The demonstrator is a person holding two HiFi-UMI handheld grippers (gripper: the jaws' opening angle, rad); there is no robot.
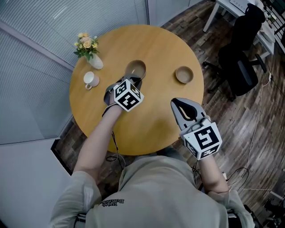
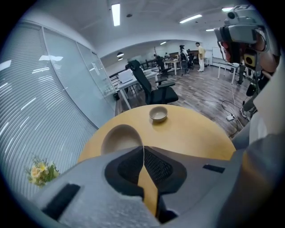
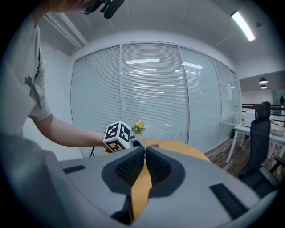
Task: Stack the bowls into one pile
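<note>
Two tan bowls sit apart on the round wooden table (image 1: pixel 151 129). The nearer bowl (image 1: pixel 136 69) (image 2: pixel 118 138) lies just beyond the tips of my left gripper (image 1: pixel 132 82) (image 2: pixel 143 148), whose jaws are shut with nothing between them. The second bowl (image 1: pixel 184 74) (image 2: pixel 158 114) stands alone farther to the right. My right gripper (image 1: pixel 175 102) (image 3: pixel 144 148) hovers over the table's right half, a little short of that bowl, also shut and empty. In the right gripper view neither bowl shows, only the left gripper's marker cube (image 3: pixel 118 136).
A vase of flowers (image 1: pixel 90 52) (image 3: pixel 139 128) and a cup on a saucer (image 1: pixel 91 80) stand at the table's left edge. A black office chair (image 1: pixel 242 58) and a white desk (image 1: pixel 231 9) are past the table on the right. Glass walls with blinds run along the left.
</note>
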